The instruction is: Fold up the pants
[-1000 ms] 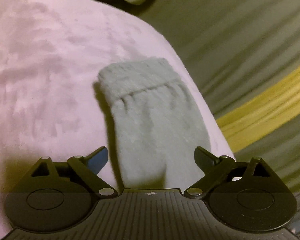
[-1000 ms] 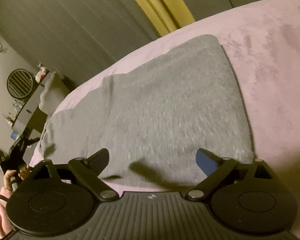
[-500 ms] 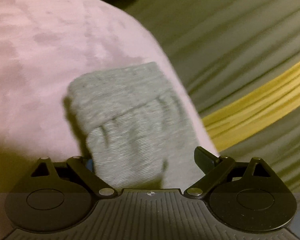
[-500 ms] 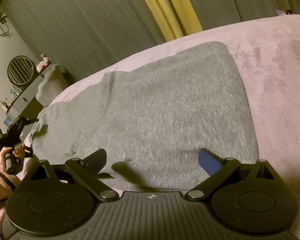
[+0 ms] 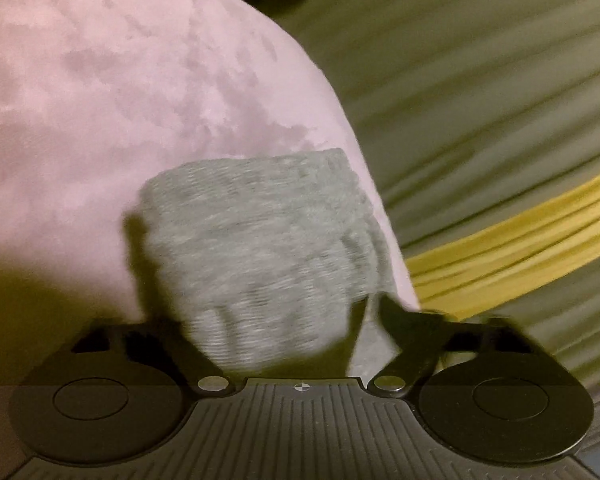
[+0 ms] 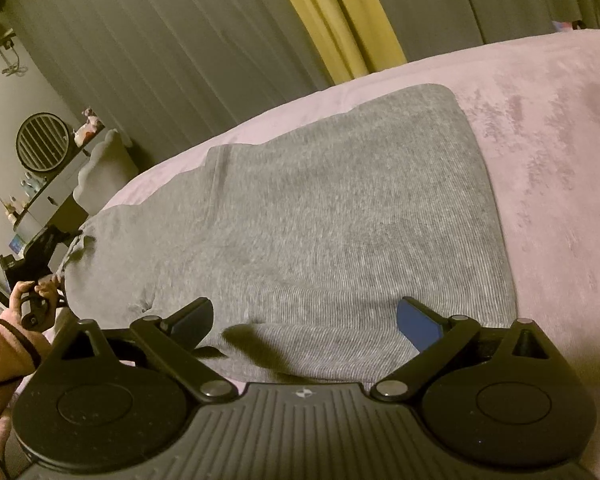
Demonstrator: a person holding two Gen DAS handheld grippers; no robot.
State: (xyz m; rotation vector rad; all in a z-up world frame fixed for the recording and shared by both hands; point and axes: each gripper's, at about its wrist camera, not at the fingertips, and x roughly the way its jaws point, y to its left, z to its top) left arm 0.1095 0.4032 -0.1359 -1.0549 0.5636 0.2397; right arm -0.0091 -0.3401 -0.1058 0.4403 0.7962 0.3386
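Grey knit pants lie flat on a pink blanket, their wide end nearest my right gripper. My right gripper is open and hovers over that near edge, touching nothing. In the left wrist view the ribbed leg cuff fills the space between the jaws of my left gripper. The cuff covers the left finger; the right finger stands clear of the cloth. That gripper is wide open. It also shows in the right wrist view, at the far leg end, held in a hand.
The pink blanket covers a bed whose edge curves beside the cuff. Grey curtains with a yellow strip hang behind. A round fan and a shelf with small items stand at the far left.
My left gripper has moved forward over the cuff, which now lies between its jaws and hides the left finger. My right gripper has drawn back slightly and stayed open.
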